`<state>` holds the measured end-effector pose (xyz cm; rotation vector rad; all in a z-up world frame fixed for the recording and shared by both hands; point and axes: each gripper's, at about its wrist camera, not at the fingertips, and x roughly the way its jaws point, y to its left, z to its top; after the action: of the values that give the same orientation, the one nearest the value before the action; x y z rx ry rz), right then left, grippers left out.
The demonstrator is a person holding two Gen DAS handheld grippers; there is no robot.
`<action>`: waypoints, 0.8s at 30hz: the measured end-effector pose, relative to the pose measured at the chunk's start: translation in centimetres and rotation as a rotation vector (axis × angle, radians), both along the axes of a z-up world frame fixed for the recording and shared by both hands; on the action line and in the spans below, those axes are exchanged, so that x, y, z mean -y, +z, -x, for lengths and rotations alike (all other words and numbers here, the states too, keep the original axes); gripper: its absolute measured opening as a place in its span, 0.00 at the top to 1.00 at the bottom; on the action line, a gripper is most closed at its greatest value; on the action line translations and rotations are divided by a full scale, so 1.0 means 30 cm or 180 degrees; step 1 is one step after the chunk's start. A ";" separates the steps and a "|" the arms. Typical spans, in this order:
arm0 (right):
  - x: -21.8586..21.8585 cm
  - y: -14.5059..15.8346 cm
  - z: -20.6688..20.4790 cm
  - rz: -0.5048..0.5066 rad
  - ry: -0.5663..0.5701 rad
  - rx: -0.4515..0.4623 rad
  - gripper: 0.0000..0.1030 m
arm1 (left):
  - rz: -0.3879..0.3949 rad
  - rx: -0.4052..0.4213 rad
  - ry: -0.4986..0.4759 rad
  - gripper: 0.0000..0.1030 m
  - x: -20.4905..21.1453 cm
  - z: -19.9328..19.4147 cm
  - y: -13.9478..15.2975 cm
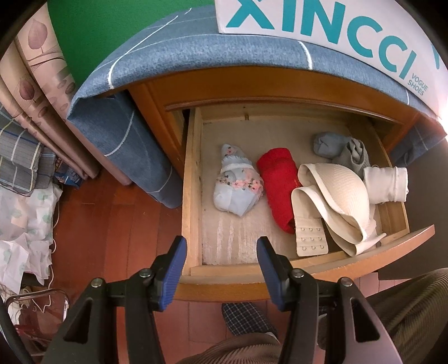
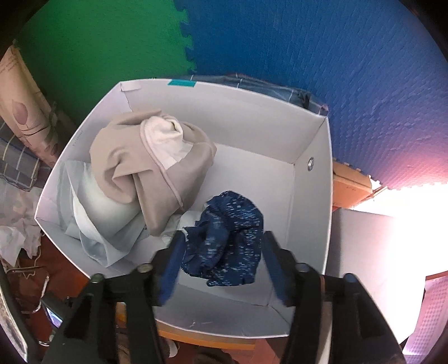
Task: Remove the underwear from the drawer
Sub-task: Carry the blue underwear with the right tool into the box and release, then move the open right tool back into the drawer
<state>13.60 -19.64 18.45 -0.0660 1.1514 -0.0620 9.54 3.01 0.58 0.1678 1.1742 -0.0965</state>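
Note:
The wooden drawer (image 1: pixel 191 179) stands pulled out. In it lie a pale blue floral underwear roll (image 1: pixel 238 184), a red roll (image 1: pixel 277 184), a cream bra (image 1: pixel 330 193), a white roll (image 1: pixel 386 184) and grey-blue pieces (image 1: pixel 326 144) at the back. My left gripper (image 1: pixel 221 243) hangs open over the drawer's front, with nothing between its fingers. In the right wrist view, my right gripper (image 2: pixel 224 240) is open over a white box (image 2: pixel 252 123). A dark blue speckled underwear (image 2: pixel 229 240) sits loose between its spread fingers. A beige garment (image 2: pixel 156 173) and a pale blue one (image 2: pixel 95 221) lie in the box.
A blue checked cloth (image 1: pixel 196 56) covers the cabinet top, with a white shoe box (image 1: pixel 336 25) on it. A person's corduroy trouser leg (image 1: pixel 406 308) and checked slipper (image 1: pixel 246 319) are below the drawer. A curtain (image 1: pixel 36 56) and crumpled bags (image 1: pixel 25 224) crowd the left.

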 end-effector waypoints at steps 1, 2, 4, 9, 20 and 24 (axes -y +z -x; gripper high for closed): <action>-0.003 0.006 0.004 0.0003 0.0013 0.0010 0.46 | 0.0003 -0.0003 -0.0001 0.49 0.000 -0.001 0.000; -0.003 0.010 0.007 -0.0006 0.0020 0.0014 0.46 | 0.0008 -0.0006 0.0002 0.49 -0.001 -0.002 0.000; -0.004 0.019 0.016 -0.0024 0.0018 0.0022 0.45 | 0.0013 -0.0010 0.0006 0.49 0.000 -0.002 -0.001; -0.006 0.045 0.047 -0.0082 0.0036 0.0078 0.44 | 0.0022 -0.0036 0.0004 0.49 -0.001 -0.004 -0.008; -0.025 0.093 0.187 -0.0192 0.0303 0.0152 0.41 | 0.0024 -0.0062 -0.0002 0.49 -0.001 -0.005 -0.012; -0.018 0.073 0.266 -0.0208 0.0396 0.0080 0.41 | 0.0012 -0.0071 -0.0015 0.49 0.001 -0.004 -0.015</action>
<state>5.63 -19.09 20.63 -0.0786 1.1212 0.0848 9.68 2.99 0.13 0.1665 1.1958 -0.1050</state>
